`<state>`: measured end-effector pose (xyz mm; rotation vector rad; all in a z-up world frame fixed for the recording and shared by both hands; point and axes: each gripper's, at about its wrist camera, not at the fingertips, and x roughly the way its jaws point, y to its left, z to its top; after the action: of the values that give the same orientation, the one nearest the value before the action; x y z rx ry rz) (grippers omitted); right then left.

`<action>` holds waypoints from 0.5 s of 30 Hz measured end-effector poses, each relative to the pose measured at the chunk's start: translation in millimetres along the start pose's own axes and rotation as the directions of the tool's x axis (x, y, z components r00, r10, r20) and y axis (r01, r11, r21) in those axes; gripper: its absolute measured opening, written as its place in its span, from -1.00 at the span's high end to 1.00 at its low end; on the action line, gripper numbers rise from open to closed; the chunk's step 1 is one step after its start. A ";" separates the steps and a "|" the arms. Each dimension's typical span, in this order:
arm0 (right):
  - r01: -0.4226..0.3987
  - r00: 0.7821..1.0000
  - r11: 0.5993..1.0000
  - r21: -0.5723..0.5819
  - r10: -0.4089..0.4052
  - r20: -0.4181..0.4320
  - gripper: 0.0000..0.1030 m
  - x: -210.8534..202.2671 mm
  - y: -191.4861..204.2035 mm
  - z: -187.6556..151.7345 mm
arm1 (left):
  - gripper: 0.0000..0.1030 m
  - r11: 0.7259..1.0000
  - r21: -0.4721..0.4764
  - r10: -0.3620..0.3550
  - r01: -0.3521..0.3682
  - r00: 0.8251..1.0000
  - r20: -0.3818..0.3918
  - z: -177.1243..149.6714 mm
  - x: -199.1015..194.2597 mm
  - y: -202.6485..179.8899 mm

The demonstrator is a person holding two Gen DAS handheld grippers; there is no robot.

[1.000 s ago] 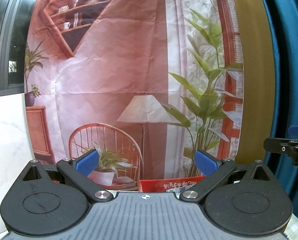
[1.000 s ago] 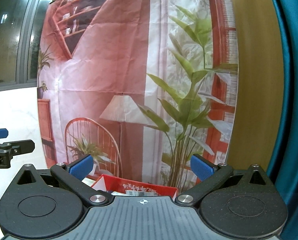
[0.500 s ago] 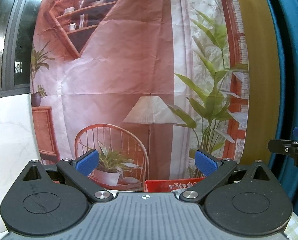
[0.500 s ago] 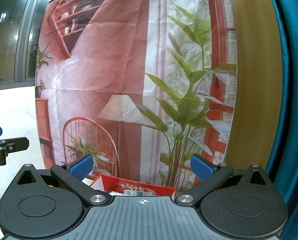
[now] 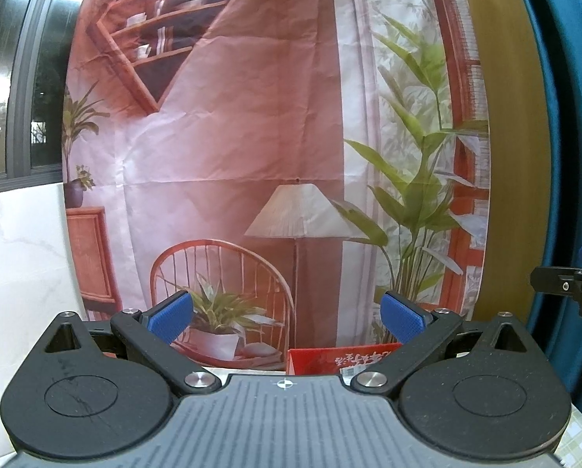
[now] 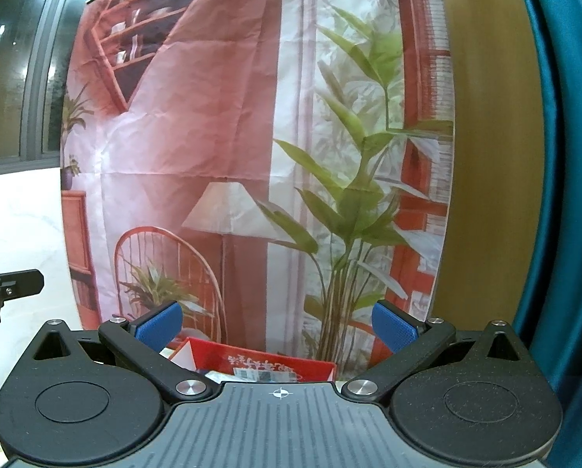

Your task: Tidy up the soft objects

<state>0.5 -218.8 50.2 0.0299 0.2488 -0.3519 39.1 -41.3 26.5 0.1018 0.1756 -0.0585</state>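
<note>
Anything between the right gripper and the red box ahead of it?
Nothing visible. The right gripper is open and empty, with the red box just below and beyond its fingers. Only the printed backdrop hangs behind the box. No soft objects can be made out from here.

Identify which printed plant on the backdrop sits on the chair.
The small spiky potted plant, in a white pot on the wicker chair; the tall leafy plant stands beside the lamp.

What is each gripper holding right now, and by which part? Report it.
Nothing is held. The left gripper and the right gripper both stand wide open, with only the printed backdrop and a red box beyond them.
</note>
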 end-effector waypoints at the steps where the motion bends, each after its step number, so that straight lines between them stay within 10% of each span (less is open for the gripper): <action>1: 0.000 1.000 1.000 0.000 0.000 0.000 -0.99 -0.1 -0.2 -0.2 | -1.00 1.000 0.000 0.001 -0.001 1.000 -0.002 -0.2 0.0 0.0; 15: 0.012 1.000 1.000 0.005 -0.012 -0.012 -0.99 2.3 -5.0 -3.1 | -1.00 1.000 0.024 0.008 -0.008 1.000 0.006 -2.4 -0.2 -0.6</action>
<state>0.2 -224.1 46.7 0.0360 0.2605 -0.3639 38.5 -41.7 24.1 0.1266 0.1686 -0.0526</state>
